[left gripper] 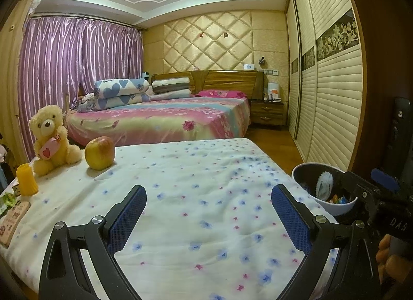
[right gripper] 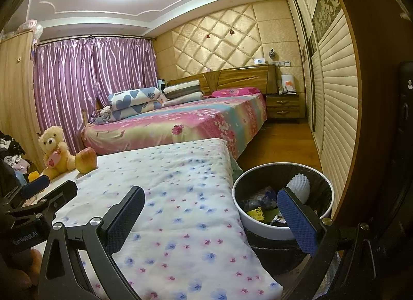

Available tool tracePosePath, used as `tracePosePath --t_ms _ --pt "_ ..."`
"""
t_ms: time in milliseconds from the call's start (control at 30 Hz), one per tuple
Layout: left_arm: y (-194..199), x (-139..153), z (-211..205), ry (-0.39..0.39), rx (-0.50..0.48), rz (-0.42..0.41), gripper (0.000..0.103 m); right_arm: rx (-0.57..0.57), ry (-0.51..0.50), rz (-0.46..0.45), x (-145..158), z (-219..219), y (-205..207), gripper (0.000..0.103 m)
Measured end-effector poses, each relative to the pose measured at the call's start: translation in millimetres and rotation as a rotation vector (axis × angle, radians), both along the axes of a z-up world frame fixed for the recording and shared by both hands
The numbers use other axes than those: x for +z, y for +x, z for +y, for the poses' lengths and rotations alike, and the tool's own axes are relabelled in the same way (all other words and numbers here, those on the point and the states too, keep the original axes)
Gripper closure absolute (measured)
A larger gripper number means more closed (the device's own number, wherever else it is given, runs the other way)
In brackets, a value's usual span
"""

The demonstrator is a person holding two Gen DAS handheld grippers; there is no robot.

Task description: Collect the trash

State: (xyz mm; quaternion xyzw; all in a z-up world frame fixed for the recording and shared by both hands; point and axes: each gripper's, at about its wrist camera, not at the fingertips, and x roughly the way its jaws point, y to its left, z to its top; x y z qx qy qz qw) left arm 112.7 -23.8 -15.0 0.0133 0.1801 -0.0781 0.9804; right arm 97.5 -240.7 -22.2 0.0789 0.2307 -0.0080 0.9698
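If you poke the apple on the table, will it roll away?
Probably a little. The apple is round and looks smooth, so a push could start it rolling. The wrinkled flowery cloth under it is soft and would likely slow it. The teddy bear beside it might block that side.

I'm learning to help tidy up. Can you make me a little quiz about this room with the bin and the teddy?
1. True or false: the left gripper is holding a piece of trash.
2. What sits right beside the teddy bear on the flowered cloth: A) a banana, B) an apple, C) a ball?
3. Fill in: the trash bin stands at the cloth's ____ edge, seen from the grippers.

Key
1. False: both it and the right gripper are open and empty.
2. B
3. right; wrappers and a white foam net are already inside.
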Motion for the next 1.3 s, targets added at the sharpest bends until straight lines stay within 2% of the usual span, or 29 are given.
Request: tracePosePath --t_ms 1300 --pt "0.3 -0.3 1.2 -0.003 -0.012 0.002 0.005 0.004 0.005 -0.008 5.1 0.5 -0.2 0.0"
